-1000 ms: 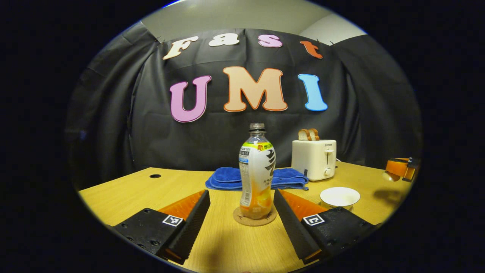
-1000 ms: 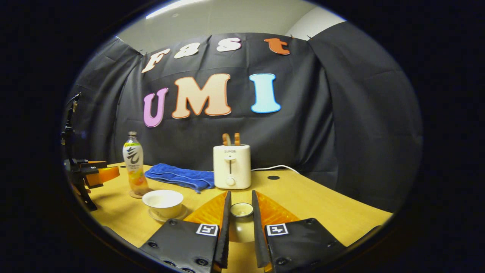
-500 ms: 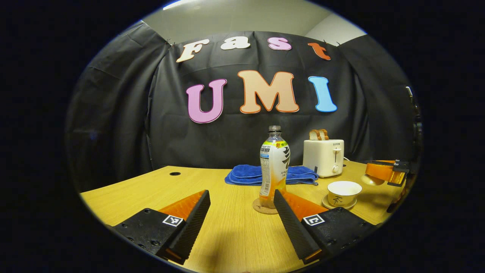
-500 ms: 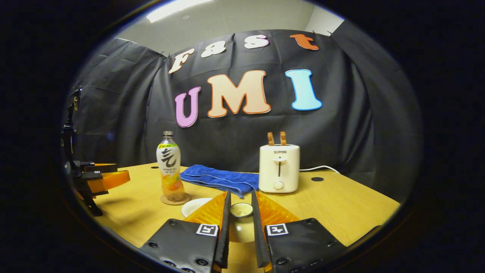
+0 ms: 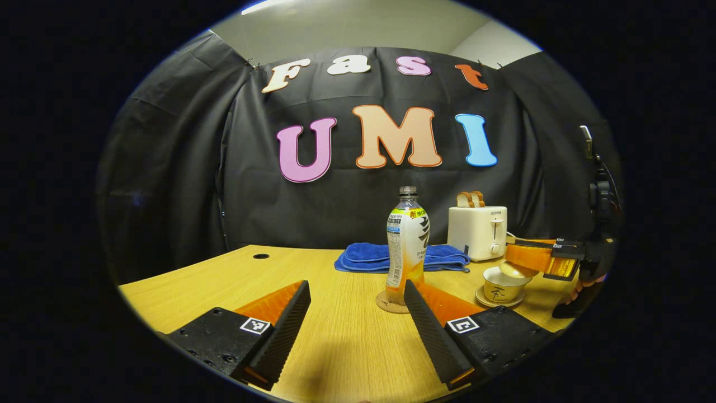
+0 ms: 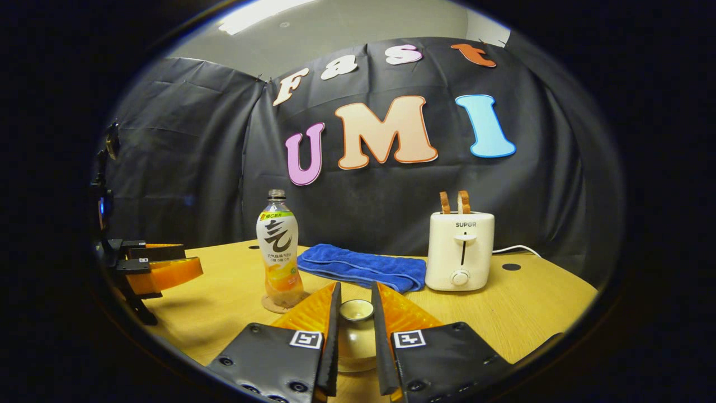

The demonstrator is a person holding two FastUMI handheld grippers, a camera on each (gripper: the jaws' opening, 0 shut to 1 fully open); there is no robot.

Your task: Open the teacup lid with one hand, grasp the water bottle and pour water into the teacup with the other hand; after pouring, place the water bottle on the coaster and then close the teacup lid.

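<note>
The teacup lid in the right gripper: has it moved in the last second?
Yes. The lid, clamped in the right gripper, came in from beside the toaster to above the teacup.

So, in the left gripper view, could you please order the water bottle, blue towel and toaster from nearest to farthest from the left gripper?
1. water bottle, on its coaster just ahead of the left gripper.
2. blue towel, behind the bottle.
3. toaster, far right; nearly level with the towel.
</note>
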